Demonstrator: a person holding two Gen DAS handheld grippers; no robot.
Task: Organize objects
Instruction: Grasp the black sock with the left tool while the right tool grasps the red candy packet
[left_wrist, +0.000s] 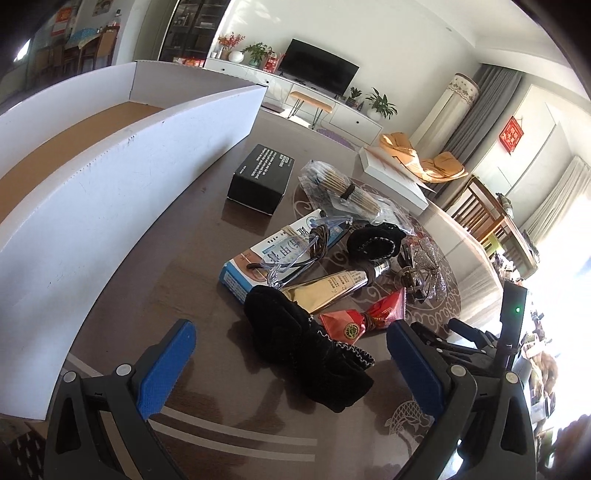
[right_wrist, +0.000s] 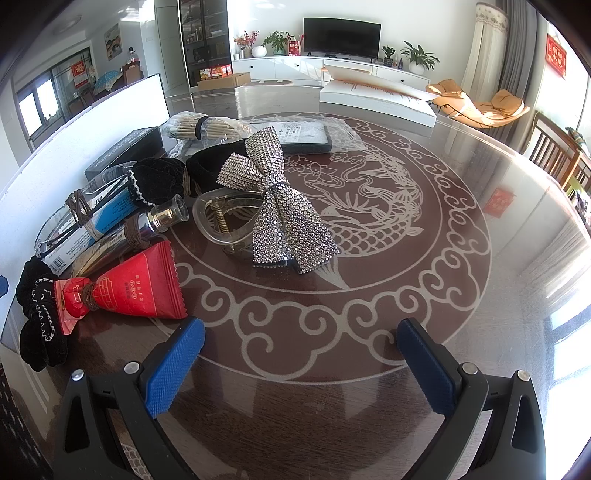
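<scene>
A pile of small items lies on the round brown table (left_wrist: 192, 288). In the left wrist view my left gripper (left_wrist: 291, 365) is open, with a black velvet scrunchie (left_wrist: 306, 347) lying between its fingers. Beyond it are a gold tube (left_wrist: 332, 288), a red packet (left_wrist: 365, 314), clear glasses (left_wrist: 295, 247) on a blue-white box (left_wrist: 243, 273), and a black box (left_wrist: 260, 177). My right gripper (right_wrist: 301, 365) is open and empty over bare table, short of a rhinestone bow clip (right_wrist: 277, 199) and the red packet (right_wrist: 136, 291). The right gripper also shows at the left wrist view's right edge (left_wrist: 476, 339).
A large white cardboard box (left_wrist: 110, 155) with a brown floor stands open at the table's left. A bundle of wooden sticks in plastic (left_wrist: 343, 188) and a flat white box (right_wrist: 373, 96) lie farther back. Chairs stand beyond the right edge.
</scene>
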